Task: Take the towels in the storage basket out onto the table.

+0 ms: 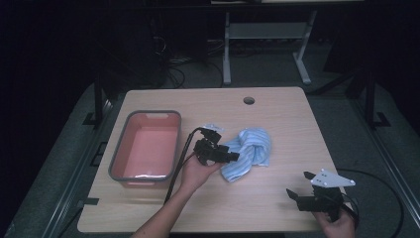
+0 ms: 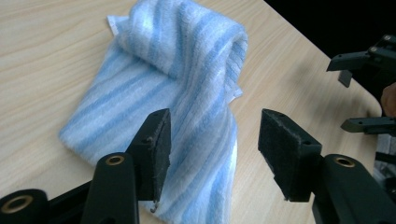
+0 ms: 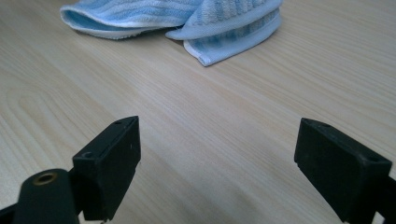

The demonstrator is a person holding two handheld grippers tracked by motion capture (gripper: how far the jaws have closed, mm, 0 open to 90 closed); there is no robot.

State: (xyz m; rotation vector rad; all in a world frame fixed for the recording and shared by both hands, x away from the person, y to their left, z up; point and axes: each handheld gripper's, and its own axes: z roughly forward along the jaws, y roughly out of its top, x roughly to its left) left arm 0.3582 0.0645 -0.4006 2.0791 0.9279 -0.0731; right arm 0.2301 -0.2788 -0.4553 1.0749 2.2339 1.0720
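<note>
Spread wide, both pairs of my fingers hold nothing over a light wooden table (image 1: 277, 119). From the high view, my left gripper (image 1: 233, 156) hovers near the table's middle, its tips just at the left edge of a crumpled blue-and-white striped towel (image 1: 250, 151); my left hand (image 1: 195, 173) grips it from the near side. A grey tub with a pink inside (image 1: 146, 146) sits to the left, a cable running along its right wall. My right gripper (image 1: 300, 184), topped by a grey plate, waits near the right corner, well apart from the towel, with my right hand (image 1: 337, 225) at the table's near edge.

From the left gripper view, the open jaws straddle the towel's (image 2: 177, 102) near end from above, one pad (image 2: 156, 149) over the cloth, the other over bare wood. My right gripper (image 2: 362, 88) shows at the far right.

From the right gripper view, the jaws gape over bare table (image 3: 219, 140), the towel (image 3: 187, 23) lying farther off.
</note>
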